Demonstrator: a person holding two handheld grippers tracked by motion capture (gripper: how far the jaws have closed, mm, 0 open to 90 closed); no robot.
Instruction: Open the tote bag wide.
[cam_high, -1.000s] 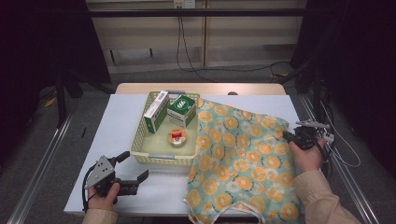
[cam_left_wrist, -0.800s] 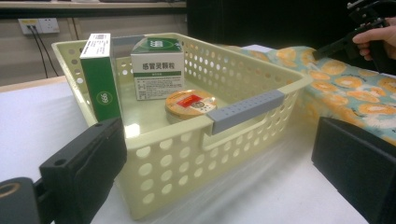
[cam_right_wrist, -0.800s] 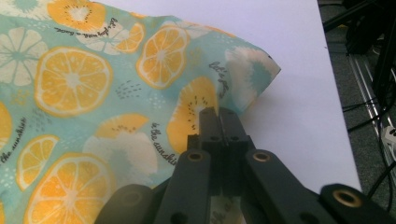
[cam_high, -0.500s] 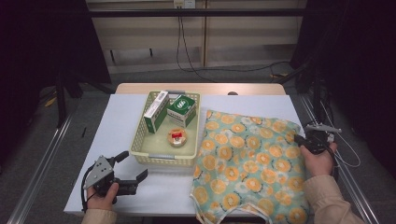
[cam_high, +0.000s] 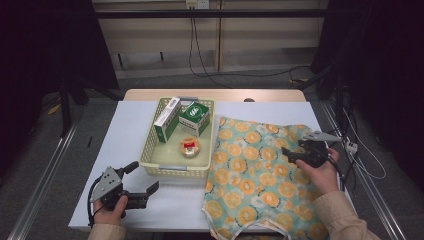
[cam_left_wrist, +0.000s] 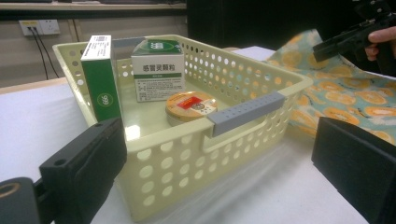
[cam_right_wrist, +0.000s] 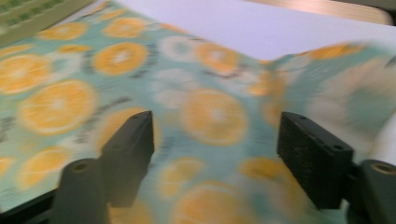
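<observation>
The orange-print cloth (cam_high: 260, 175) lies spread over the right half of the white table (cam_high: 135, 130), its left edge just beside the yellow basket (cam_high: 150, 150) and its near edge hanging off the front. That overhang is the worry: I'd judge a careless tug could slide the whole cloth off, or drag its left edge against the basket and shove it. The right gripper (cam_high: 300, 152) hovers over the cloth's right side, its jaws having just opened, wide apart with nothing pinched between them, only cloth beneath. The left gripper (cam_high: 142, 180), jaws spread and empty, rests at the near left, facing the basket.
</observation>
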